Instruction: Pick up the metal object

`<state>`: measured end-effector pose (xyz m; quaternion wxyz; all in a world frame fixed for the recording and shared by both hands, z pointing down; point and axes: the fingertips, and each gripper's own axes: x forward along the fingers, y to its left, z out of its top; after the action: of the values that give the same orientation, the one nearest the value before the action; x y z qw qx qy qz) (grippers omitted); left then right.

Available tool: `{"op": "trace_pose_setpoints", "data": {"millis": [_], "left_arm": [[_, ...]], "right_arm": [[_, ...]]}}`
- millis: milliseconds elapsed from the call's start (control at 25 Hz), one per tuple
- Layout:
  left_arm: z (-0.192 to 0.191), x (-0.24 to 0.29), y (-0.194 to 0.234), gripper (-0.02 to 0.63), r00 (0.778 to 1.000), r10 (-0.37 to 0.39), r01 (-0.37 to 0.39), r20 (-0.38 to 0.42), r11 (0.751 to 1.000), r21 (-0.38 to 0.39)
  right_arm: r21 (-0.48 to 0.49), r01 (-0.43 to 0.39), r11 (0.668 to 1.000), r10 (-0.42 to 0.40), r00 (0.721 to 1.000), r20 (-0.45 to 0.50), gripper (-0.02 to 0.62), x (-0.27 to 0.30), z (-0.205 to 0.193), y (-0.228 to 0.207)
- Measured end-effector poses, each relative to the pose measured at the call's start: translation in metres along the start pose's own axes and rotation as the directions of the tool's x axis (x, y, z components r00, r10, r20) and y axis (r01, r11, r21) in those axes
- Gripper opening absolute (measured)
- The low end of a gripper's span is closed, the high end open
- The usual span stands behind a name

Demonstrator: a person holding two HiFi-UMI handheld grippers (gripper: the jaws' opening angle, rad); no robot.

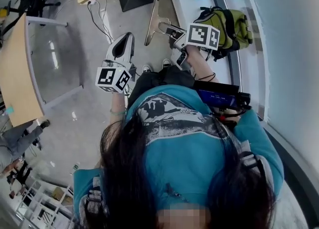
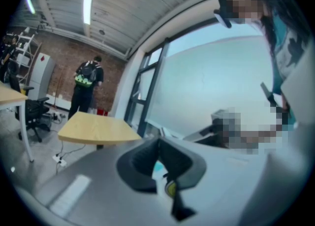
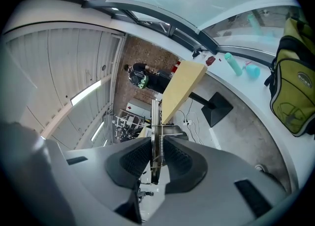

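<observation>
My right claw is clamped on the metal object and holds it up in the air, off any surface, so the pick-up looks done to me, while my left claw is closed on nothing.

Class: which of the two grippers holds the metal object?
The right gripper: its jaws are shut on the thin metal object, which sticks out ahead of them. The left gripper holds no metal.

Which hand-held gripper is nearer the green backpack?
Right. The right hand-held gripper, clamped on the metal object, is close beside the green backpack. The left hand-held gripper is farther off, beyond the right one.
</observation>
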<state>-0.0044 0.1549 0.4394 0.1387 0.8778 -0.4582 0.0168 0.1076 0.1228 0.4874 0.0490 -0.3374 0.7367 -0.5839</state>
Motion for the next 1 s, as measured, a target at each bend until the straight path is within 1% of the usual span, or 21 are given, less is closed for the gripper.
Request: {"op": "trace_pose_setpoints", "data": {"millis": [200, 360, 480, 720, 1000], "left_arm": [[-0.008, -0.009, 0.0, 0.003, 1.0, -0.014, 0.014, -0.005, 1.0, -0.005], [-0.006, -0.022, 0.01, 0.003, 1.0, -0.022, 0.021, -0.003, 1.0, -0.009], [-0.005, -0.023, 0.013, 0.003, 1.0, -0.027, 0.027, 0.004, 1.0, -0.005], [-0.008, -0.02, 0.012, 0.003, 0.999, -0.037, 0.037, 0.012, 0.999, 0.004], [-0.009, -0.026, 0.02, 0.003, 0.999, -0.028, 0.028, 0.02, 1.0, -0.001]], "right_arm": [[0.015, -0.001, 1.0, 0.0, 1.0, 0.019, 0.089, -0.003, -0.01, 0.0], [0.018, 0.001, 1.0, -0.002, 0.999, 0.032, 0.089, 0.004, -0.018, 0.01], [0.017, 0.004, 1.0, -0.005, 0.999, 0.035, 0.089, 0.006, -0.019, 0.01], [0.009, 0.01, 1.0, -0.01, 0.999, 0.034, 0.089, 0.007, -0.022, 0.006], [-0.007, 0.018, 1.0, -0.017, 1.0, 0.022, 0.089, 0.013, -0.029, 0.008]]}}
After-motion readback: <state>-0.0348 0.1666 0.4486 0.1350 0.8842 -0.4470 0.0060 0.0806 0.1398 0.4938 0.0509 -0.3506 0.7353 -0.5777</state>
